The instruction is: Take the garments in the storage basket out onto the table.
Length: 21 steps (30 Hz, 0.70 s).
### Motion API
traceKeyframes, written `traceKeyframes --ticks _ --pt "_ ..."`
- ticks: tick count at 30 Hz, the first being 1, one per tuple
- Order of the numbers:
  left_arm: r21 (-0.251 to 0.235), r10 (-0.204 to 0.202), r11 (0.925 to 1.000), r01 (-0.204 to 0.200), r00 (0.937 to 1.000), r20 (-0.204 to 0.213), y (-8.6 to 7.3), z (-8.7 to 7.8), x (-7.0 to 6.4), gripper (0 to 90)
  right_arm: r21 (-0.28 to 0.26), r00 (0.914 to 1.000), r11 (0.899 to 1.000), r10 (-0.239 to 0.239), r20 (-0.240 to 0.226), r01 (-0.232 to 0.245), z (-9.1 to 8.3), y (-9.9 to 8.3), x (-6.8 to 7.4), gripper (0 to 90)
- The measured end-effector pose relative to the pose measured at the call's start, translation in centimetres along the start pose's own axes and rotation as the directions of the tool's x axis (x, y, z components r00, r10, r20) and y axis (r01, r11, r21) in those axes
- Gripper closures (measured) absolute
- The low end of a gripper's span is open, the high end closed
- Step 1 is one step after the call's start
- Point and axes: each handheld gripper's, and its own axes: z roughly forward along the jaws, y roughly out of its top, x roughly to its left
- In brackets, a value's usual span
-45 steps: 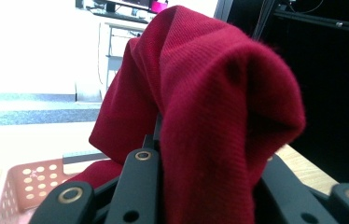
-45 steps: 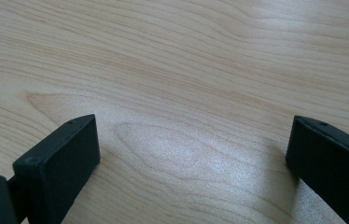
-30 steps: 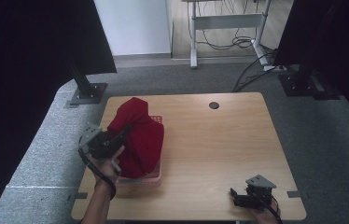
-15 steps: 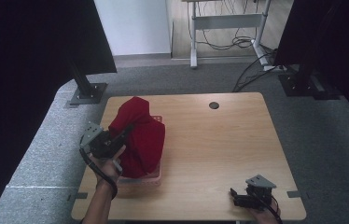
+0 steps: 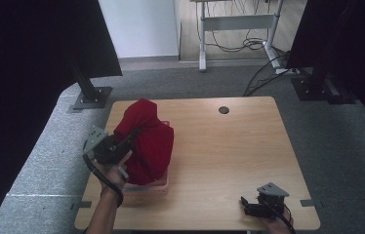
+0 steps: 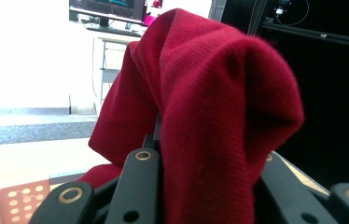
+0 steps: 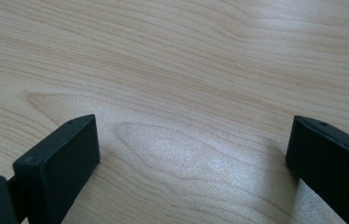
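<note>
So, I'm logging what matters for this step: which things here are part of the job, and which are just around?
In the job:
- red cloth, pinched in the left gripper
- pink basket under it

Just around:
- right gripper, jaws apart, over bare table
- round hole in the tabletop

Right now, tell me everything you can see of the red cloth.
The red cloth is a dark crimson knit with a fine ribbed weave, soft and thick. It is bunched and lifted into a peak, folds hanging down into the pink perforated basket at the table's left front. The left gripper is shut on it; in the left gripper view the fabric drapes over the black jaws. Its lower end lies in the basket.
</note>
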Motion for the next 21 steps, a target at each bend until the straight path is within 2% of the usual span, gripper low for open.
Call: traceKeyframes --ticks 21 --pt "-0.017 0.018 0.9997 -0.017 0.9993 0.034 1.1 0.4 -1.8 74.1 0.0 1.0 1.0 0.0 0.0 0.0 0.0 0.0 0.0 2.5"
